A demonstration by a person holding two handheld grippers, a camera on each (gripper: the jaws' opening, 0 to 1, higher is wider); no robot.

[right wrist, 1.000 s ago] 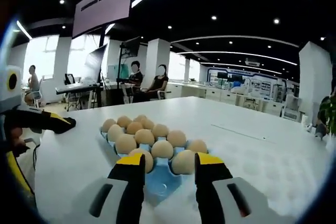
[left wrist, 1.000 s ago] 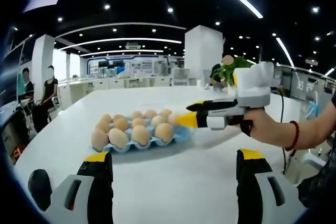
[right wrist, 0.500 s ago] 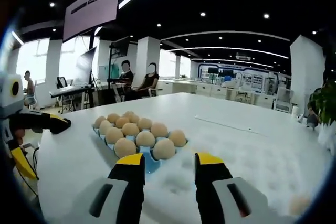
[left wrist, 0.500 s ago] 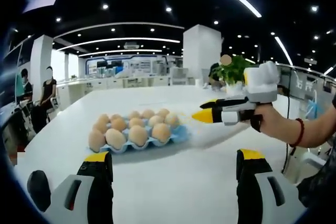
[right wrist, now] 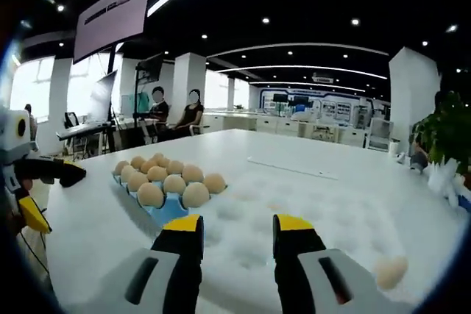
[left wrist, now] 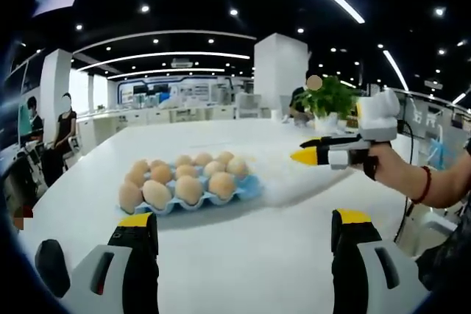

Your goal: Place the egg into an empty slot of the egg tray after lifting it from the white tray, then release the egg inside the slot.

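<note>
The blue egg tray (left wrist: 248, 189) lies on the white table, holding several brown eggs (left wrist: 188, 189), with a bare blue slot at its near right end. In the right gripper view the same egg tray (right wrist: 171, 209) sits left of centre. A single loose egg (right wrist: 390, 271) lies on the white surface at the lower right. My right gripper (right wrist: 237, 224) is open with nothing between its jaws; it also appears as the right gripper (left wrist: 303, 150), held by a hand, hovering to the right of the tray. My left gripper (left wrist: 243, 218) is wide open and empty, in front of the tray.
A potted green plant (left wrist: 335, 99) stands at the far side of the table. The left gripper (right wrist: 51, 193) shows at the left edge of the right gripper view. People sit at desks (right wrist: 173, 112) in the background. The white table (right wrist: 309, 189) stretches to the right.
My right gripper has drawn back from the egg tray and swung right, bringing the loose egg into its view. The left gripper has hardly moved.
</note>
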